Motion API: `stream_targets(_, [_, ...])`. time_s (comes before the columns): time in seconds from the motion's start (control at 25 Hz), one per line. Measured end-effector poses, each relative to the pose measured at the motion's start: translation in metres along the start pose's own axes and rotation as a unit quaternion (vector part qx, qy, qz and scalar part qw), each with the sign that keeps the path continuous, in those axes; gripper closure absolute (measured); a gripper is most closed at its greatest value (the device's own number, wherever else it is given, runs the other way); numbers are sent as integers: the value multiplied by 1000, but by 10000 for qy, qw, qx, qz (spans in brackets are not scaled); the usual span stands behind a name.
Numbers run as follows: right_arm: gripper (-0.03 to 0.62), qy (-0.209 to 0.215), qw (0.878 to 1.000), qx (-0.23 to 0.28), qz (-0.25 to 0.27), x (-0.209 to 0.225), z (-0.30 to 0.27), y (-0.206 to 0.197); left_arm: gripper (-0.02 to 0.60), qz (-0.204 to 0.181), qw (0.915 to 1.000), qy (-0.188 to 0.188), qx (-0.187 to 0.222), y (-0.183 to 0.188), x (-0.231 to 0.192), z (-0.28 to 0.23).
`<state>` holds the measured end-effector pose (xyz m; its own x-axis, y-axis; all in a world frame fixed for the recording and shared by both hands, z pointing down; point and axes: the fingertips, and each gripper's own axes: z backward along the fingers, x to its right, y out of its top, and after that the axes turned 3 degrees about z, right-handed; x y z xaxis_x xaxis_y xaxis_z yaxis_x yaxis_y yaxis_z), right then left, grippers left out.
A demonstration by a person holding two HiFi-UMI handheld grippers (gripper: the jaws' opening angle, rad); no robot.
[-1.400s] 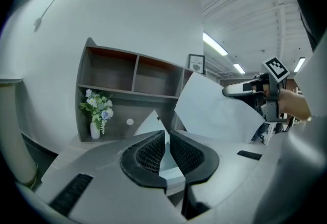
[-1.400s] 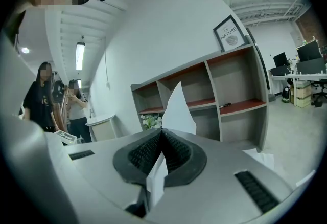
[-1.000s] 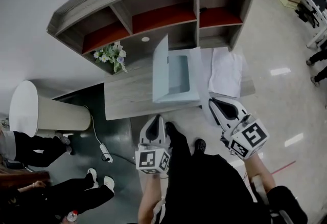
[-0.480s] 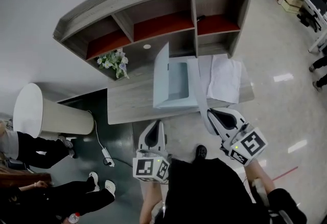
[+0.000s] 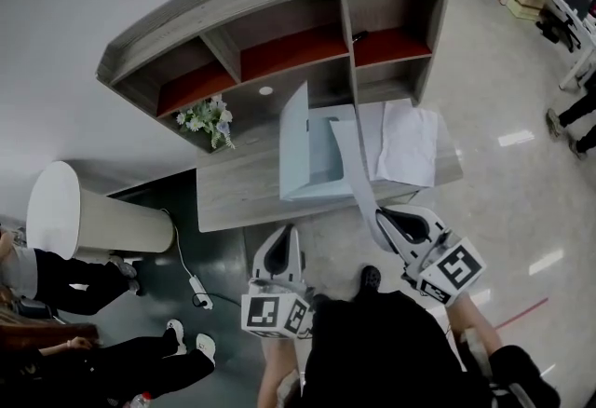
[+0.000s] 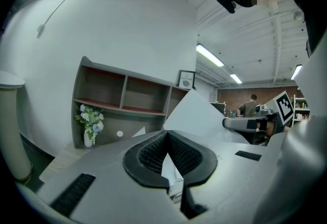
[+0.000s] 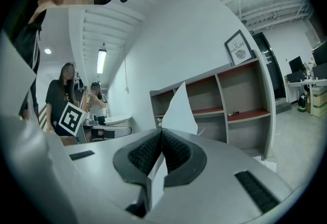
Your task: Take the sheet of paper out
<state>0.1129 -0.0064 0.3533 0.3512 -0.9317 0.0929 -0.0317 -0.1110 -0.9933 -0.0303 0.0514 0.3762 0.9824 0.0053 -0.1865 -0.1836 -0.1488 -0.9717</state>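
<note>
- One sheet of paper [image 5: 354, 164] pinched by its near end between the clenched pads of the right gripper [image 5: 382, 215].
- Long axis stretched from the open pale-blue folder [image 5: 312, 150] on the desk [image 5: 233, 187] toward the person, slanting slightly right, with the far end at the folder.
- Left gripper [image 5: 282, 234] clenched as well, grasping nothing, off the desk's front edge, left of the sheet and apart from it.
- Only from the head view: the sheet's whole length, plus loose papers [image 5: 410, 145] lying just right of the folder.
- Only from the right gripper view: sheet edge-on in the pads, poking up above them and hanging below.
- Only from the left gripper view: flowers [image 6: 90, 118] in a white vase at desk level.
</note>
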Motion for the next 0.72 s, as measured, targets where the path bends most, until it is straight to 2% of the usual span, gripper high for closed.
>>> stream_targets(0.72, [581, 49, 9999, 87, 93, -23, 17, -1, 569, -107, 9999, -52, -65, -6, 8, 22])
